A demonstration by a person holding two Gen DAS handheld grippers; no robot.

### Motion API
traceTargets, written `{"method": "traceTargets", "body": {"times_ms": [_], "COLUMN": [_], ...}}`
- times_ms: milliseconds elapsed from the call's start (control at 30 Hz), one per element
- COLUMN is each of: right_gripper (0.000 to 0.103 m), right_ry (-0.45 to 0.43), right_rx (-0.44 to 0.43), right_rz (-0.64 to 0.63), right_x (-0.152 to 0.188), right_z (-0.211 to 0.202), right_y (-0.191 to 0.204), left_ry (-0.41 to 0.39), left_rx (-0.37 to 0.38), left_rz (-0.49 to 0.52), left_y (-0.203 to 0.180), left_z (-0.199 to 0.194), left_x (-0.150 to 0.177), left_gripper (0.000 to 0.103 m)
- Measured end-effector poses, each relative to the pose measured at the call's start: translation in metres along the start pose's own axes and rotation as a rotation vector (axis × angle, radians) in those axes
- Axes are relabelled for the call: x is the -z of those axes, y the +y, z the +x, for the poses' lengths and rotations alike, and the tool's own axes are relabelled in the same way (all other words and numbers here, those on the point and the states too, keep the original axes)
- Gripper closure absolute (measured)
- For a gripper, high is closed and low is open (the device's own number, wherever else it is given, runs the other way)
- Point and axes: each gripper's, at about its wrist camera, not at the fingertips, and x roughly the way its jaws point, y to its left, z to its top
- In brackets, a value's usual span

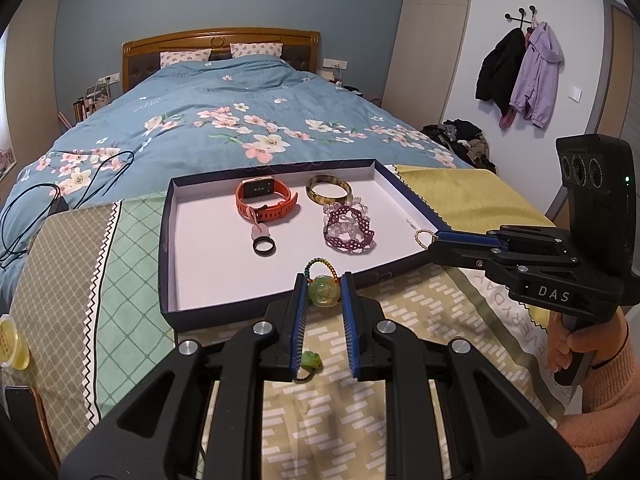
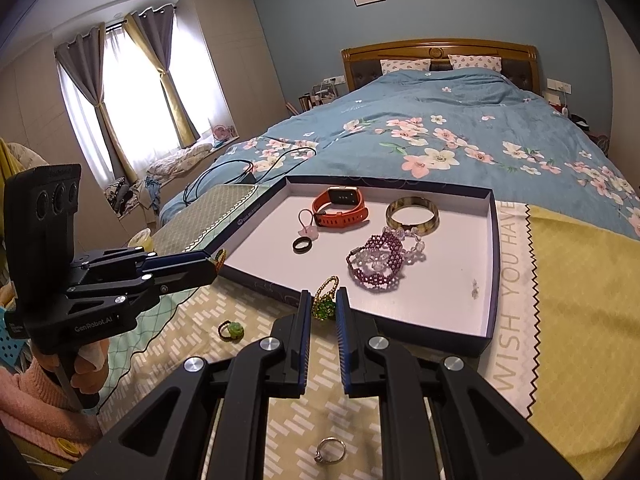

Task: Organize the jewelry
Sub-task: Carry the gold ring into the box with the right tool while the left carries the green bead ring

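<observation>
A wide bed with a blue floral quilt (image 1: 224, 120) fills the room behind a counter draped in patterned green and yellow cloths (image 1: 120, 264), on which a shallow dark-blue cardboard tray with a white floor (image 1: 208, 256) holds an orange-strapped smartwatch (image 1: 266, 200), a tortoiseshell bangle (image 1: 329, 193), a purple-and-clear beaded bracelet (image 1: 349, 227) and a plain black ring (image 1: 263, 246); at the tray's near edge the left hand-held gripper (image 1: 324, 292) is clamped on a green jade pendant with a beaded loop (image 1: 323, 293), while the right hand-held gripper (image 2: 323, 308) is closed on a green-beaded ornament with a gold bead loop (image 2: 325, 303) over the tray's near wall; a small green flower ring (image 2: 231, 330) and a silver ring (image 2: 331, 450) lie on the cloth outside the tray
</observation>
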Motion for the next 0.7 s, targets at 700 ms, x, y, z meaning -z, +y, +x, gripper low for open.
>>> {"method": "traceTargets", "body": {"times_ms": [700], "right_gripper": [0.092], "right_ry": [0.018], "right_rx": [-0.007], "right_rz": [-0.015], "right_x": [-0.023], "right_z": [0.020], "right_y": [-0.009], "left_ry": [0.003], "left_rx": [-0.014], "left_rz": [-0.001], "left_y": [0.007], "left_z": [0.017], "left_x": [-0.014], "left_gripper": [0.086]}}
